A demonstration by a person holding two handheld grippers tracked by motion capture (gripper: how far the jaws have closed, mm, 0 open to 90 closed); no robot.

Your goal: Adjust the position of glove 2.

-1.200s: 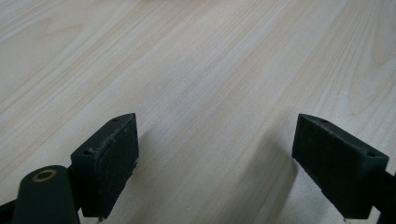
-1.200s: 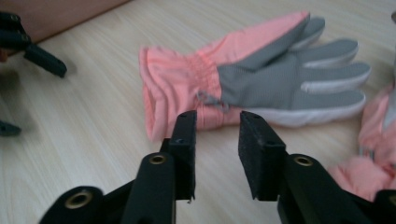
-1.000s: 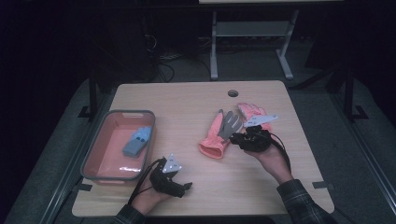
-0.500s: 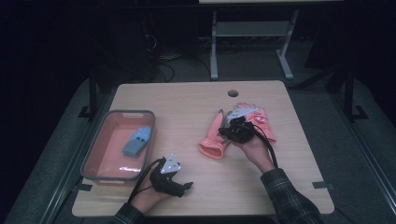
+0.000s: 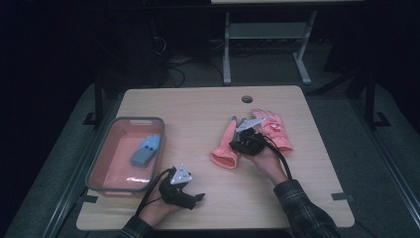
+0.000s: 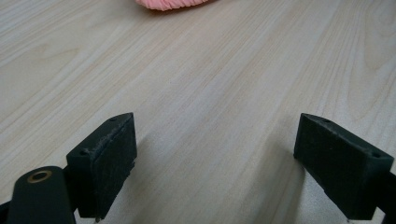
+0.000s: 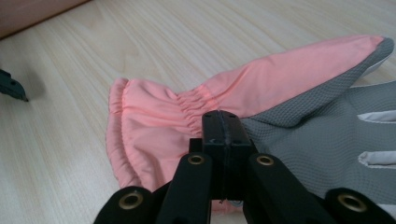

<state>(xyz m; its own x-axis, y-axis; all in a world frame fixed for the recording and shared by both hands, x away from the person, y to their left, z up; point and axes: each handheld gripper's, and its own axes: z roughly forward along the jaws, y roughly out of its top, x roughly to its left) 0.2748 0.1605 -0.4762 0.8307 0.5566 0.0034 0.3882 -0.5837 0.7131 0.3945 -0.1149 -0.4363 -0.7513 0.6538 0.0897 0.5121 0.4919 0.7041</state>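
Right gripper (image 7: 223,126): the jaws are pressed fully together over the pink glove (image 7: 154,126), at the gathered wrist section where the pink fabric meets the grey mesh palm. Whether a fold of fabric is pinched between the pads cannot be told from the right gripper view; the tips sit on or just above the cloth.

Left gripper (image 6: 229,158): jaws spread wide, nothing between them, bare wood beneath. In the high view the left gripper rests near the front edge of the table (image 5: 198,106), just beside the front right corner of the tray (image 5: 99,163).

Location of the work item: the pink glove lies flat right of the table's centre, cuff toward the front edge, fingers toward the back edge. A second glove (image 5: 272,130) lies just beside it on the side nearer the right edge, touching or overlapping it. The tray stands along the left edge and holds a blue-grey object (image 5: 145,150).

Handling assessment: the glove is judged light, limp and non-fragile. It will drape and fold when lifted and offers no rigid edge. The elastic cuff is the thickest, most bunched region and is the recommended grip point; the mesh palm is thin and may slip. Lifting may drag the adjacent glove.
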